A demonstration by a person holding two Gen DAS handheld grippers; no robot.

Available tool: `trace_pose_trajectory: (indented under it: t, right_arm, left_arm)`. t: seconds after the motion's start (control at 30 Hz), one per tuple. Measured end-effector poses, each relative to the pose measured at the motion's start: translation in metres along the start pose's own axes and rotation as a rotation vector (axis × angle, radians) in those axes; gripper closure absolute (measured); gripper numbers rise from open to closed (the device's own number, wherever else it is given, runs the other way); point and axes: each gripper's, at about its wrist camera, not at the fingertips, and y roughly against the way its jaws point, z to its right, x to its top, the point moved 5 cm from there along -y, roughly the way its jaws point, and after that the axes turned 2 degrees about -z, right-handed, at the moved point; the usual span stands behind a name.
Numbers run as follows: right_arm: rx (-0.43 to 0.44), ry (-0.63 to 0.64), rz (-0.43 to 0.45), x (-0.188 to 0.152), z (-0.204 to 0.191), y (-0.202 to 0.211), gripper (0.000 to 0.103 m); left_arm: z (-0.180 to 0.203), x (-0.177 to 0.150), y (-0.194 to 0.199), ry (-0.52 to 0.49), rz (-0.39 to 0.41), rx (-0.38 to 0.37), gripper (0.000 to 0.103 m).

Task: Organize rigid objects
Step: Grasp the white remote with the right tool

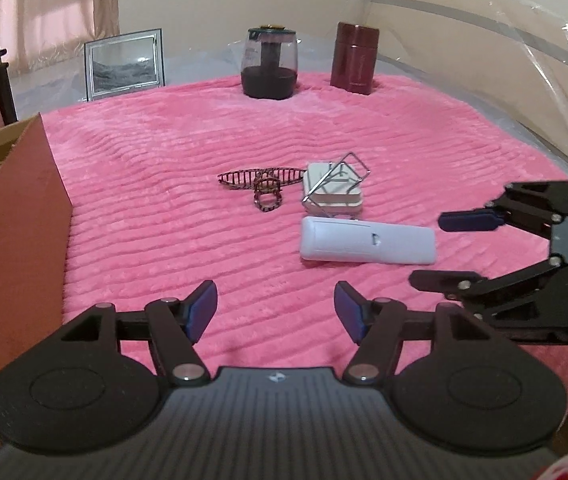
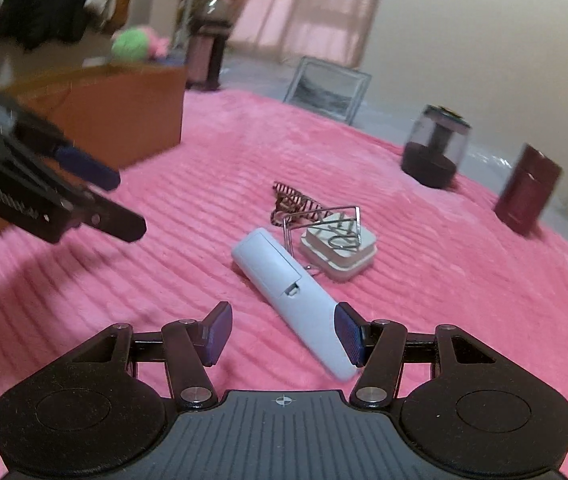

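Nearest your lens, your left gripper (image 1: 276, 312) has its jaws apart with only the pink blanket (image 1: 164, 200) between them; nothing is gripped. Ahead of it and a little to its right lies the white remote (image 1: 366, 242), face down and crosswise to its fingers. Just beyond the remote sits the white square box (image 1: 334, 196) with a bent wire stand (image 1: 338, 178) on top, and to the box's left, touching or nearly so, the striped hair clip (image 1: 262, 186). Far ahead stand a dark-based jar (image 1: 270, 64) and a maroon canister (image 1: 356, 58), with a picture frame (image 1: 124, 64) off to their left. A cardboard box (image 1: 16, 216) rises close on the gripper's left.

Your right gripper (image 2: 284, 334) is also parted. The remote's near end (image 2: 316, 320) lies between its blue pads, close against the right pad (image 2: 348, 334); whether that pad touches it is unclear, and the left pad stands well clear. From this side your left gripper (image 2: 124, 200) hovers up and to the left, blurred.
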Motion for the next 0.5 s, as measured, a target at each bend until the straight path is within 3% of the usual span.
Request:
trace_pose_trajectory:
  t: [0.2,0.5]
  right_arm:
    - [0.033,0.141,-0.033,0.009,-0.007,-0.042,0.049]
    - [0.008,0.347,-0.082,0.009,-0.016,-0.083,0.049]
  left_arm:
    - [-0.01,0.003,-0.023,0.028,-0.006,-0.01,0.042]
    - [-0.014,0.004,-0.04,0.04,-0.019,-0.026,0.041]
